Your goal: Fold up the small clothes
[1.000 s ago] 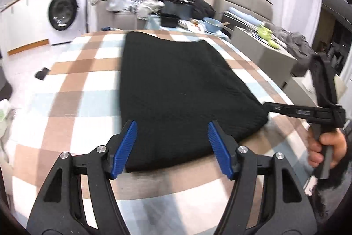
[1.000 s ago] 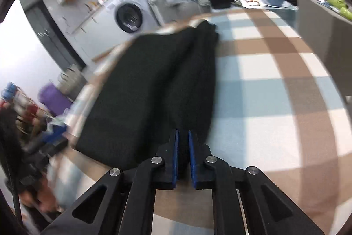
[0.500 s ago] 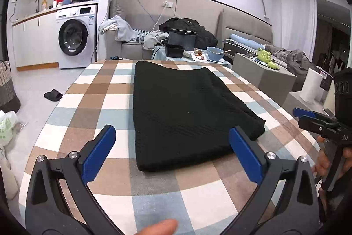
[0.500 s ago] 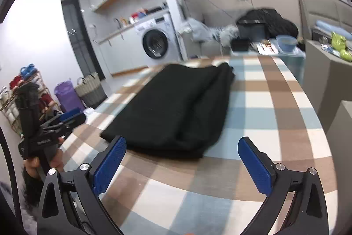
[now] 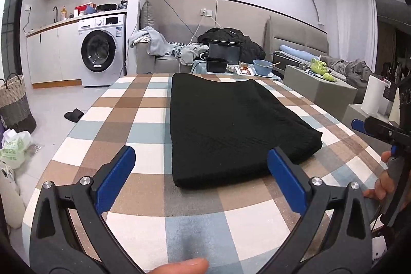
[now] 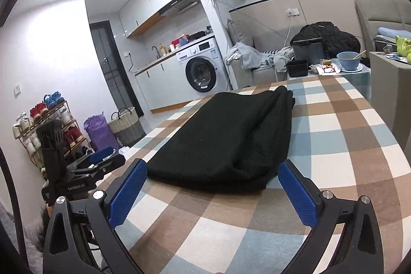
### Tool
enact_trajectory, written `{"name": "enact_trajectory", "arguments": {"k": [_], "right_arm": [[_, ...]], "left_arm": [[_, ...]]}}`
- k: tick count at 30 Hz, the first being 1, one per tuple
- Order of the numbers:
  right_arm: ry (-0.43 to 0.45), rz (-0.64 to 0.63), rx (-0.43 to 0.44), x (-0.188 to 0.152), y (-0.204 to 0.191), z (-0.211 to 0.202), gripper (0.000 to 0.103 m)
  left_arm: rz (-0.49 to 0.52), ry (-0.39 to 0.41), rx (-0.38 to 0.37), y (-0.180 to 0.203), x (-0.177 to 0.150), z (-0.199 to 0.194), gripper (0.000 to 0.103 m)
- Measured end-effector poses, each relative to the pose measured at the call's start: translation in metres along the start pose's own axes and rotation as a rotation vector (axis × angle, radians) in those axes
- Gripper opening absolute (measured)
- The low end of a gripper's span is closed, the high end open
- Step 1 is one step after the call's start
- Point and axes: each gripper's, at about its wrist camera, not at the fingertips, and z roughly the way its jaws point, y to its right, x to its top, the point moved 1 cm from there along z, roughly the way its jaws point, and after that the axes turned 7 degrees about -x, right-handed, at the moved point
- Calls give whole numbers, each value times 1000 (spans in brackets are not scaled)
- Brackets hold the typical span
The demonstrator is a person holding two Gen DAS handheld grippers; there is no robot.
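A black knitted garment (image 5: pixel 231 125) (image 6: pixel 231 135) lies folded lengthwise into a long rectangle on the checked tablecloth (image 5: pixel 143 109) (image 6: pixel 341 135). My left gripper (image 5: pixel 201 172) is open wide, hovering short of the garment's near edge with nothing between its blue pads (image 5: pixel 115 179). My right gripper (image 6: pixel 213 186) is also open wide, drawn back from the garment's near right corner, its pads (image 6: pixel 298 194) touching no cloth. In the left wrist view the right gripper (image 5: pixel 380 130) shows at the right edge with a hand on its handle. The right wrist view shows the left gripper (image 6: pixel 84 166) at the left.
Beyond the table's far end stand a black box (image 5: pixel 224 53), a blue bowl (image 5: pixel 263 67) and a sofa with piled clothes (image 5: pixel 156 43). A washing machine (image 5: pixel 101 53), a woven basket (image 5: pixel 14 102) and a slipper (image 5: pixel 73 114) are on the left. A grey cabinet (image 5: pixel 318 89) flanks the right.
Both grippers let go of the garment, opened wide and drew back from it. The right was shut on the cloth a second ago. The garment stays flat where it lay.
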Motion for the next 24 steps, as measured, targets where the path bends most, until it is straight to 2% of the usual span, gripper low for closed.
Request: {"name": "enact_trajectory", "arguments": {"k": [8,24], "right_arm": [[-4,-19,-9,-5,0,1,103],[-25,54,-3,-4,14,2,103]], "left_arm": [[22,-7,3,4,-5,2,102],[32,-31,-2,4,-8,8,102]]}}
